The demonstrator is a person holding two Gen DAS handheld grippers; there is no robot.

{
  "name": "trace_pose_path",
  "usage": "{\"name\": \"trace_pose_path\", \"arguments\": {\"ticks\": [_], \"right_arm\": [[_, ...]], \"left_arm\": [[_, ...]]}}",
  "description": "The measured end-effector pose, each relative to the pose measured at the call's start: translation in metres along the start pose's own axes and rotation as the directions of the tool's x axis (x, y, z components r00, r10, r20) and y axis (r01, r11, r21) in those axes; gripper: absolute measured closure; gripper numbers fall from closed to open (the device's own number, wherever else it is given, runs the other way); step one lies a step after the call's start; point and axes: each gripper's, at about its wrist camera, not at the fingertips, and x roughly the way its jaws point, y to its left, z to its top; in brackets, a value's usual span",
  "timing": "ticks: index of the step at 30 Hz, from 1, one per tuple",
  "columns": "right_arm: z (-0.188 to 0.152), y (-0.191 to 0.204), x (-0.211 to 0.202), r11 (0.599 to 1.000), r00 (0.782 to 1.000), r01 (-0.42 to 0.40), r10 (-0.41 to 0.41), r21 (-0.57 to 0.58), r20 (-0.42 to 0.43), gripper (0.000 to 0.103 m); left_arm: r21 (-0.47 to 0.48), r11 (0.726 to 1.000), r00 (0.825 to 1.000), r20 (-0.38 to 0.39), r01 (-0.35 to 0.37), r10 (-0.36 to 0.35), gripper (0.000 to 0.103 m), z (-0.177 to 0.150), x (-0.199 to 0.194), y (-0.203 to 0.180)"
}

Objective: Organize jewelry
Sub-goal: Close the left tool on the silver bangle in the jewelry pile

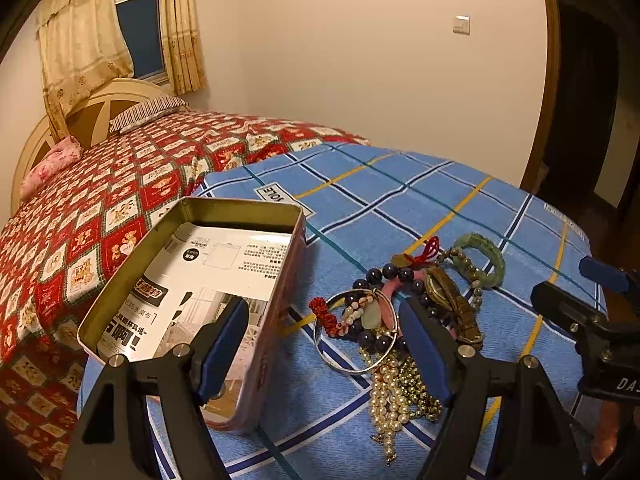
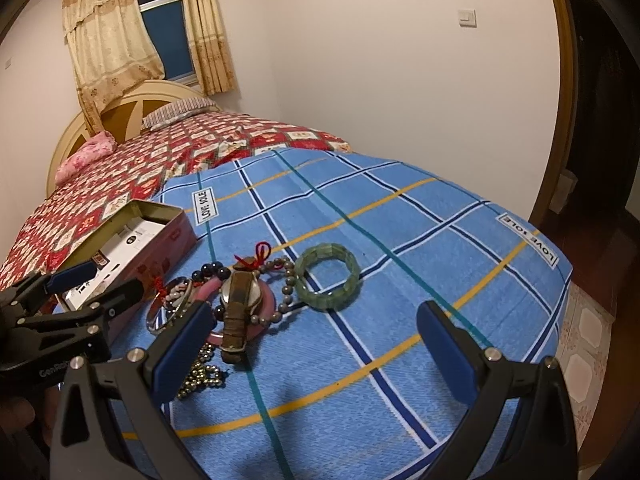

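The job has not really begun, as far as I can tell. The surface [image 2: 400, 240] wears a blue checked cloth and stands next to a bed [image 1: 120, 168] with a red patterned cover. On the cloth sits an open metal tin [image 1: 192, 280], and inside it I can see only a printed paper sheet [image 1: 224, 264], no jewelry at all. Just beside the tin lies the jewelry pile [image 1: 400, 312], all tangled up together. In the pile there is a pink bangle [image 2: 266, 300] with a brown strap watch [image 2: 238, 304] lying across it, a thin silver bangle [image 1: 352, 336], dark bead bracelets [image 1: 394, 274], a grey bead string [image 2: 286, 292], pearl strands [image 1: 390, 400], a gold ball chain [image 1: 420, 388], and small red knots [image 1: 430, 246]. A green stone bracelet [image 2: 328, 282] lies at the far edge of the pile, touching the grey beads. The left tongs [image 1: 324, 348] are spread wide and hold nothing, with one finger over the tin and the other over the pile. The right tongs [image 2: 316, 344] are also wide apart and hold nothing, near the watch and the green bracelet. So every piece looks like it is waiting to be picked up, pulled free and put into the tin
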Motion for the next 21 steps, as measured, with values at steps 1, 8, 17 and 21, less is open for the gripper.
{"name": "trace_pose_path", "arguments": {"ticks": [1, 8, 17, 21], "right_arm": [[0.0, 0.0, 0.0, 1.0, 1.0, -0.001, 0.001, 0.0, -0.002, 0.0], [-0.003, 0.003, 0.007, 0.999, 0.999, -0.028, 0.028, -0.02, -0.041, 0.017], [-0.003, -0.005, 0.01, 1.0, 0.999, -0.024, 0.023, -0.001, -0.047, 0.017], [-0.003, -0.005, 0.01, 1.0, 0.999, -0.023, 0.023, -0.003, -0.046, 0.017]], "left_arm": [[-0.002, 1.0, 1.0, 0.007, 0.006, -0.006, 0.027, 0.0, -0.001, 0.001], [0.029, 0.997, 0.997, -0.02, 0.074, -0.073, 0.048, -0.004, 0.004, -0.01], [0.052, 0.989, 0.982, -0.136, 0.137, -0.129, 0.064, -0.01, 0.037, -0.025], [0.04, 0.985, 0.976, -0.148, 0.166, -0.158, 0.071, -0.011, 0.043, -0.024]]}}
